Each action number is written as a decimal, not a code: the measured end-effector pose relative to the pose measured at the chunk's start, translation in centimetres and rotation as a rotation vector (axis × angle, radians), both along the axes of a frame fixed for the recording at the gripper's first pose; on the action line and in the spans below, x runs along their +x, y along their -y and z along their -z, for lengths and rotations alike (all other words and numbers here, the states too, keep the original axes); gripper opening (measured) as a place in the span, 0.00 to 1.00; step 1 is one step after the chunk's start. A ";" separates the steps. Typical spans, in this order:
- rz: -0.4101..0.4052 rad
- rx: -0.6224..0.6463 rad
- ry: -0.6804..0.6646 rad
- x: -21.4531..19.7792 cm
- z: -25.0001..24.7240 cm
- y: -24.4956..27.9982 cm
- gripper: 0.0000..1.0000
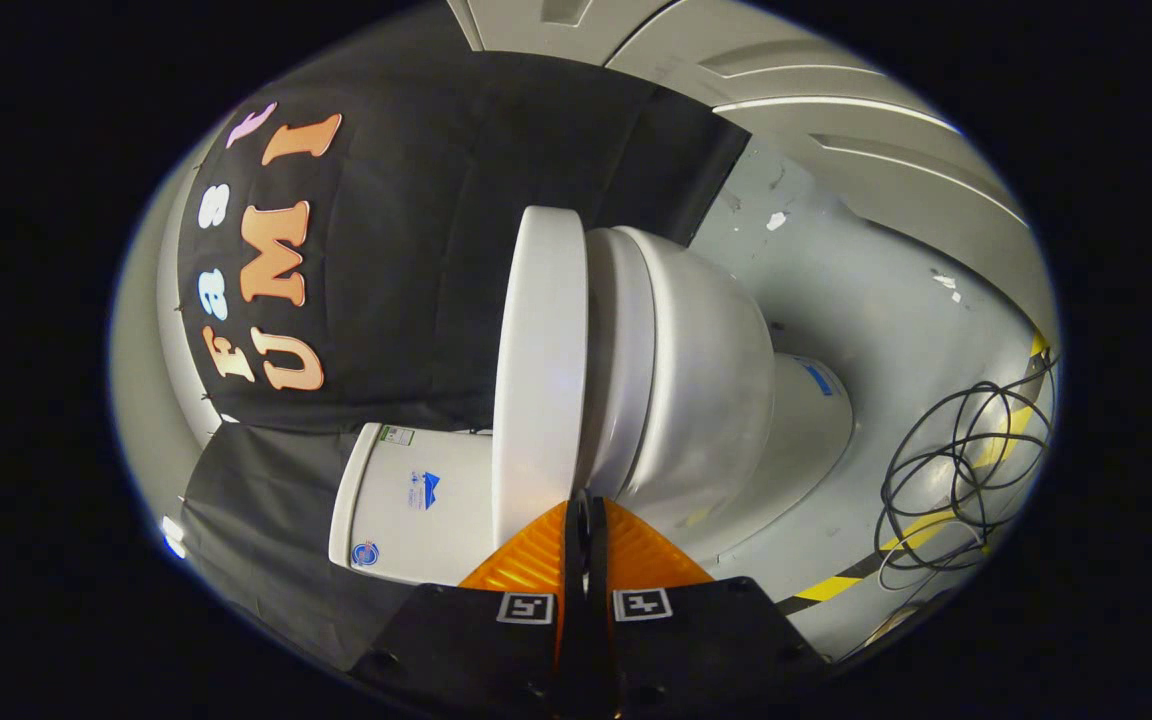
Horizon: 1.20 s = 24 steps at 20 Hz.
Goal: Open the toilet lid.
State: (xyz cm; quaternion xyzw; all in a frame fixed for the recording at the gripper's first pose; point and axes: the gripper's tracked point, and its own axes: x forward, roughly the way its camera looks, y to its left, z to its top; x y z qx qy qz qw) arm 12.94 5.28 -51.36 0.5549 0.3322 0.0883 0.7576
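The view is rolled on its side, so the floor runs down the right. The white toilet lid (539, 370) is a flat slab lying against the seat and bowl (696, 380). It looks down, or nearly so. The white tank (416, 505) with small stickers stands just left of the fingers. My gripper (582, 508) is shut, its two orange fingers (534, 555) pressed together with only a thin dark line between them. The tips sit at the seam where the lid's edge meets the seat. Whether they touch it I cannot tell.
Black cloth hangs behind the toilet and the tank. The grey floor (866, 300) carries a yellow and black tape line (836, 587) and a loose coil of black cable (966, 470) beyond the bowl's base.
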 end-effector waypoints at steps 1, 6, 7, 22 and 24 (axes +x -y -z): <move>-0.006 -0.016 0.008 0.1 0.0 -0.1 0.08; -0.038 -0.101 0.024 0.3 -0.8 -0.1 0.08; -0.036 -0.106 0.018 0.3 -0.7 0.0 0.08; -0.066 -0.476 0.133 2.1 -8.0 -1.5 0.08; -0.062 -0.500 0.139 2.2 -9.2 -2.0 0.08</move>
